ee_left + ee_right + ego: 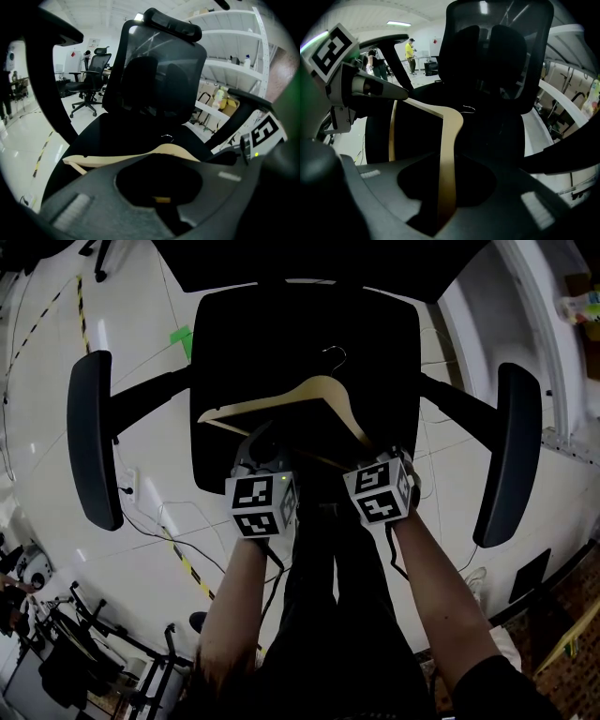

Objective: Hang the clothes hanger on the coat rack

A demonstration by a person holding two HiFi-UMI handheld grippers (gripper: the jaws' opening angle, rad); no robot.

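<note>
Wooden hanger (309,392) lies flat on the office chair seat (375,334), hook toward the backrest. Right gripper (443,206) is clamped on the hanger arm nearest the seat's front edge, evidently to lift it. Left gripper (161,201) sits beside it. Wood shows between its jaws, but its grip cannot be determined; probably steadying. No coat rack visible
</note>
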